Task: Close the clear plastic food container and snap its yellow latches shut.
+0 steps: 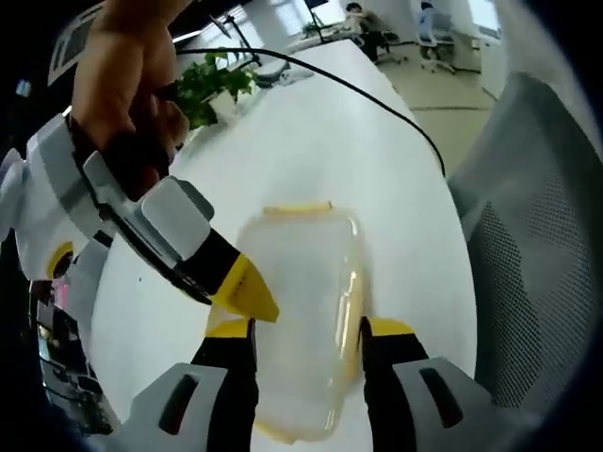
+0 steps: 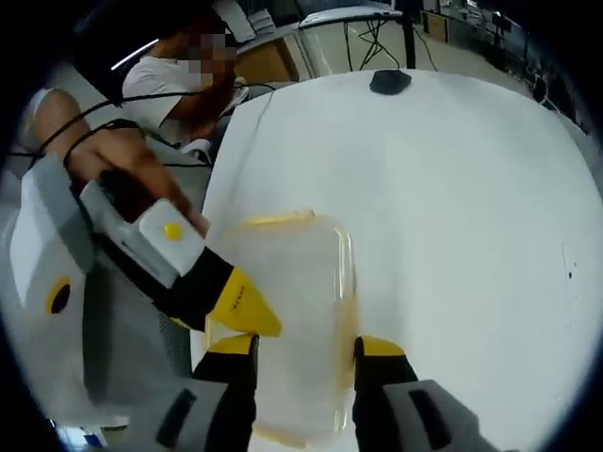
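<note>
1. On a white surface (image 1: 311,151), a clear plastic container (image 1: 300,325) with its lid on is seen lying flat, a yellow latch (image 1: 297,208) visible at its far end.
2. In the left gripper view, the left gripper (image 1: 308,341) is set astride the container, its yellow-tipped fingers (image 1: 388,330) spread wide and pressed against the two long sides.
3. From the left of that view, the right gripper (image 1: 247,292) is seen with its yellow tip at the container's edge.
4. In the right gripper view, the right gripper (image 2: 304,348) likewise straddles the container (image 2: 287,325), fingers wide apart at its sides.
5. The left gripper (image 2: 240,303) is seen there, touching the container's left edge.
6. A potted plant (image 1: 212,85) and a black cable (image 1: 377,94) are seen farther back.
</note>
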